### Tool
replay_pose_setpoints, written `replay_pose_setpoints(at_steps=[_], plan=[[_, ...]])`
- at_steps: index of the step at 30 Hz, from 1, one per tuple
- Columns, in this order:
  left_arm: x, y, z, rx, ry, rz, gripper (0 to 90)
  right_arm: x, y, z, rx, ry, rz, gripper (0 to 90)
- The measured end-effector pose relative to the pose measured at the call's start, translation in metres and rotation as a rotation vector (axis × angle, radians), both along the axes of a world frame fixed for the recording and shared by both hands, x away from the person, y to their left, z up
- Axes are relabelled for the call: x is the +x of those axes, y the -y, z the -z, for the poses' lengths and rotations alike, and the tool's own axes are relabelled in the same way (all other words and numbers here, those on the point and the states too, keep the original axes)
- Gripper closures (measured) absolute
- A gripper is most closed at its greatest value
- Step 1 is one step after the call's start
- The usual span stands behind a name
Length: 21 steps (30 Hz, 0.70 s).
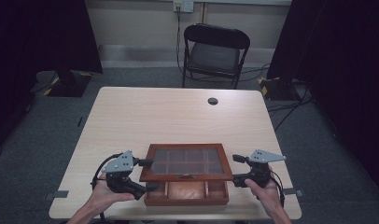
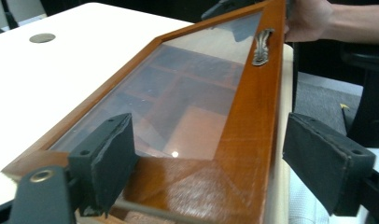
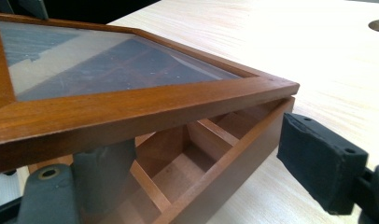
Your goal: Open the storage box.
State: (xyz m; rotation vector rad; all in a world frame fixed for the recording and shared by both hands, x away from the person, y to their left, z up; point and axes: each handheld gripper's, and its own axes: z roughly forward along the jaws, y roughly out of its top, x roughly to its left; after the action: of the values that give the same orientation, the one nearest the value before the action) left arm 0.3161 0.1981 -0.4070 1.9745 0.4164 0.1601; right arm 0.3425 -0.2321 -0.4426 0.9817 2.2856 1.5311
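Two grippers prop a glass lid half open over a wooden box

The box (image 1: 186,192) sits at the lower middle of the high view, close to the table's (image 1: 131,116) near edge, and its lid (image 1: 186,162) is tilted up at the front, so the front compartments show. The left gripper (image 1: 149,175) and right gripper (image 1: 238,171) flank the lid's two front corners, likely to share the load and keep the hinged frame level. In the left gripper view one pad sits under the frame at lower left and the other stands clear at right: jaws spread, not pinching. The right gripper view matches, one pad under the lid, one outside the box wall. Bare tabletop fills the upper half of the high view behind the box, with a chair (image 1: 215,51) beyond, so the lid should have room to swing back
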Motion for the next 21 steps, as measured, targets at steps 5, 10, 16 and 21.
replay_pose_setpoints(at_steps=[5,10,16,21], plan=[[0.004,-0.005,0.000,-0.017,-0.019,-0.019,16.0,0.001,-0.003,-0.002,0.013,-0.003,-0.008,18.5],[0.005,-0.006,-0.001,-0.020,-0.005,-0.018,15.6,0.002,-0.006,-0.005,0.015,0.003,-0.014,18.6],[0.007,-0.008,-0.003,-0.024,0.008,-0.049,15.4,0.005,-0.006,-0.014,0.015,0.015,-0.026,20.7],[0.014,-0.009,-0.001,-0.028,-0.007,-0.077,15.6,0.005,-0.006,-0.017,0.020,0.017,-0.022,23.0]])
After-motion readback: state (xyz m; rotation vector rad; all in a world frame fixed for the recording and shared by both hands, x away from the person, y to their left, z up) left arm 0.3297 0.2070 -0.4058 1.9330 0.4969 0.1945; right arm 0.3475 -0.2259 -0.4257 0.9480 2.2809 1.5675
